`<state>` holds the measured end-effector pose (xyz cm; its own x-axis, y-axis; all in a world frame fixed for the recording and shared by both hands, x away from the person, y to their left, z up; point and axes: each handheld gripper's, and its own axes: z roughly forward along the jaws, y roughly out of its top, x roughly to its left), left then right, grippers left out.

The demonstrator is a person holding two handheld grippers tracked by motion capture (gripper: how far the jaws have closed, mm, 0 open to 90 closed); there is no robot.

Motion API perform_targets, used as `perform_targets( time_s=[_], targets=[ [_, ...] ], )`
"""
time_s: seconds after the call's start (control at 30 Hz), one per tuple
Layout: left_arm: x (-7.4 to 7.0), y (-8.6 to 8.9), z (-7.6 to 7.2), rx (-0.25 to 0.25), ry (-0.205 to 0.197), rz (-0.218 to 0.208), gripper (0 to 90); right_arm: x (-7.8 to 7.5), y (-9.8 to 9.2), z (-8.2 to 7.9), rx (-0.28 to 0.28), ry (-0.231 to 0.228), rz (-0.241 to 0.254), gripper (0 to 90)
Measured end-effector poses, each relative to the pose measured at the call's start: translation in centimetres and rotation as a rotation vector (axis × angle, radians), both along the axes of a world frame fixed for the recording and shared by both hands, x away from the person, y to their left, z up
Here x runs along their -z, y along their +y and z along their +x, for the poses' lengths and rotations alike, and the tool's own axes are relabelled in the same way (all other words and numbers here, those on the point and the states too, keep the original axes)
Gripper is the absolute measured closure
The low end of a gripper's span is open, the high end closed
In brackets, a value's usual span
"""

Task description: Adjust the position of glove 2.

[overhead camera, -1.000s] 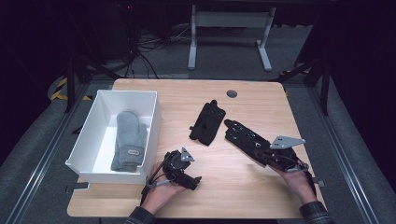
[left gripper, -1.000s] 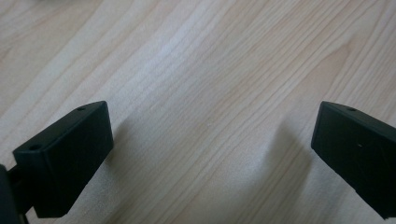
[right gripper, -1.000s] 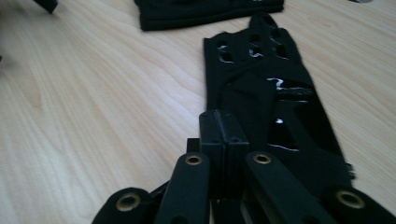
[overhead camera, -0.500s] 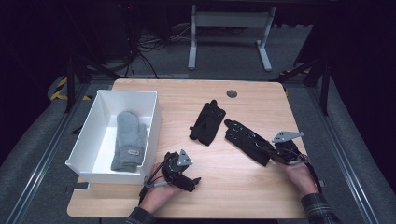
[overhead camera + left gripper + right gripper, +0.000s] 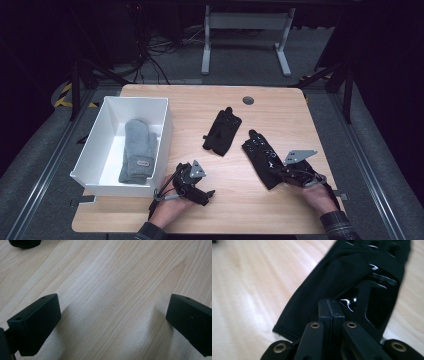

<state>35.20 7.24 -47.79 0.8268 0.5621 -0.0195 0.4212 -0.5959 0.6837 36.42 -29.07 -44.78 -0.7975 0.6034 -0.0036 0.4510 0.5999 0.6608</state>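
Note:
A black glove (image 5: 259,152) lies flat on the wooden table (image 5: 200,102), right of centre, with glossy patches on its back (image 5: 374,290). My right gripper (image 5: 278,172) is shut, its jaws pressed together low over the glove's cuff end (image 5: 331,303); no cloth is visible between the tips. A second black glove (image 5: 222,131) lies at the table's middle. My left gripper (image 5: 200,191) rests near the front edge, jaws wide open over bare wood (image 5: 112,315).
A white bin (image 5: 135,100) stands at the table's left and holds a grey mitten (image 5: 137,150). A round grommet (image 5: 248,100) sits near the far edge. Dark floor, cables and a desk frame lie beyond the table.
The right gripper rose slightly and then came down and a little left over the glove's cuff. The left gripper and both gloves stayed where they were.

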Motion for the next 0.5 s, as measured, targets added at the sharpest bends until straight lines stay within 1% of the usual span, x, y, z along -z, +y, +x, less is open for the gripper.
perform_targets(
  time_s=[0.27,0.3,0.37,0.5],
  targets=[
    [0.0,0.0,0.0,0.0,0.0,-0.001,0.2,0.1,1.9,-2.1,-0.092,0.026,0.008,90.0],
    [0.0,0.0,0.0,0.0,0.0,-0.001,0.2,0.1,1.9,-2.1,-0.092,0.026,0.008,90.0],
    [0.0,0.0,0.0,0.0,0.0,-0.001,0.2,0.1,2.6,-2.8,-0.125,0.03,0.009,90.0],
    [0.0,0.0,0.0,0.0,-0.001,0.0,0.2,0.2,3.3,-3.8,-0.159,0.043,0.017,90.0]
  ],
)
